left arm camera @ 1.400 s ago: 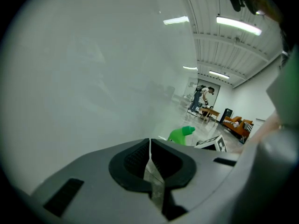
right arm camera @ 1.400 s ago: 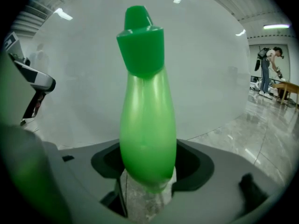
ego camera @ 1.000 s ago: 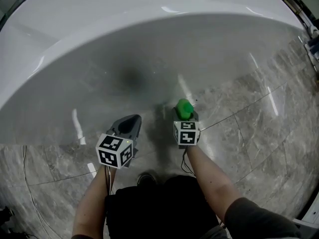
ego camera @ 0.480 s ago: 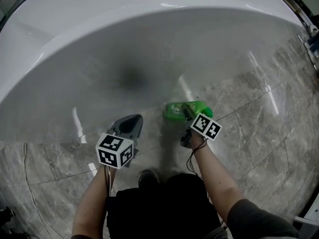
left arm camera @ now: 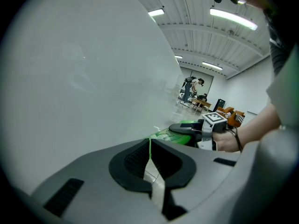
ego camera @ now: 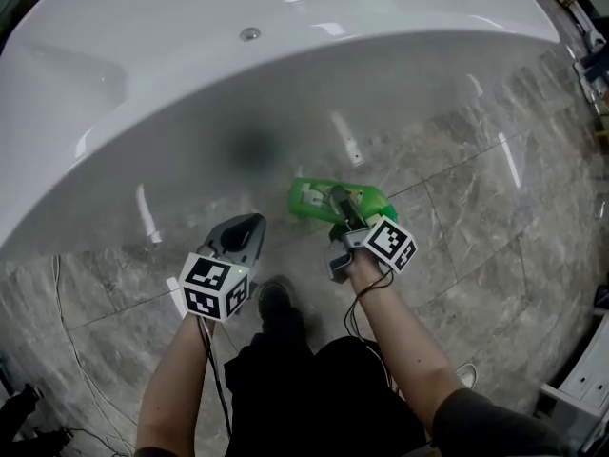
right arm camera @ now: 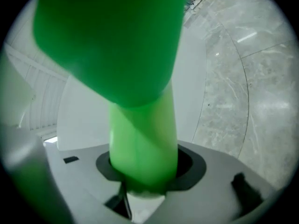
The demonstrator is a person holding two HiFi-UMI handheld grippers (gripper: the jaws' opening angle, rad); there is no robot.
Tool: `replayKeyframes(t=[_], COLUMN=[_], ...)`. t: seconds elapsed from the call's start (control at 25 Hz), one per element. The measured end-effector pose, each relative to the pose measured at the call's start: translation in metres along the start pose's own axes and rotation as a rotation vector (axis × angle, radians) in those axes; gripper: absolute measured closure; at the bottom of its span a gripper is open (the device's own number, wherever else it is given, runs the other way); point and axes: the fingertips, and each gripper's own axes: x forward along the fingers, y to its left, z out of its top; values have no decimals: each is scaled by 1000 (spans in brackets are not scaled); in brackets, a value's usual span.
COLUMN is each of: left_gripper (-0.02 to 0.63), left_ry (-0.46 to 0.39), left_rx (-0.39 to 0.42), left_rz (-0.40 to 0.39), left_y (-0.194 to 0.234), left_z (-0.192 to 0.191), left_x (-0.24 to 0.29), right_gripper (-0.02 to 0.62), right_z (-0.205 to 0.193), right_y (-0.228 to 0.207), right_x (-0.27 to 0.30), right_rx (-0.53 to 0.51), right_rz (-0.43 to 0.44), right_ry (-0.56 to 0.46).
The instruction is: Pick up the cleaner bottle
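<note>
The green cleaner bottle (ego camera: 324, 201) hangs sideways above the marble floor, beside the tub's wall. My right gripper (ego camera: 343, 215) is shut on it, the marker cube (ego camera: 391, 242) behind. In the right gripper view the bottle (right arm camera: 140, 101) fills the picture, its narrow part clamped between the jaws of the right gripper (right arm camera: 145, 174). My left gripper (ego camera: 247, 227) hovers to the left of the bottle, apart from it, shut and holding nothing. In the left gripper view the left gripper (left arm camera: 150, 146) shows closed jaws, with the bottle (left arm camera: 180, 133) just beyond them to the right.
A large white bathtub (ego camera: 190, 84) curves across the top, with a round fitting (ego camera: 250, 34) on its rim. Grey marble floor (ego camera: 495, 217) lies to the right. A thin cable (ego camera: 71, 350) trails at the lower left. My shoe (ego camera: 276, 303) is below the grippers.
The right gripper has rolled and risen, which took the bottle from upright on the floor to sideways in the air. The left gripper has risen a little, still shut.
</note>
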Motion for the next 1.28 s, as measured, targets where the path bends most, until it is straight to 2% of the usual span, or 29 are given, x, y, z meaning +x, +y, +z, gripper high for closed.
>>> replayKeyframes(t=[0.12, 0.28, 0.44, 0.56, 0.68, 0.84, 0.96, 1.12, 1.28], left_gripper=[586, 586, 586, 586, 586, 586, 586, 586, 586], left_ry=[11, -15, -93, -144, -179, -237, -247, -252, -231], left_rx=[-10, -25, -26, -91, -144, -214, -228, -259, -245], left_rz=[21, 62, 138, 166, 210, 271, 285, 293, 290], left_y=[-21, -57, -113, -136, -145, -218, -263, -298, -324], left_z=[26, 76, 130, 159, 180, 187, 191, 194, 186], left_x=[-35, -88, -159, -204, -239, -296, -330, -360, -385], right_gripper=[403, 403, 403, 403, 403, 403, 403, 403, 403], right_z=[7, 33, 58, 63, 67, 74, 75, 72, 58], right_y=[52, 130, 210, 254, 279, 301, 318, 339, 350], right_x=[-40, -100, -176, -211, -234, -319, -369, -408, -437], right_rx=[25, 20, 25, 18, 9, 35, 28, 13, -4], right_rz=[23, 81, 183, 190, 143, 144, 142, 133, 117], right_ry=[12, 26, 34, 74, 111, 126, 147, 182, 201])
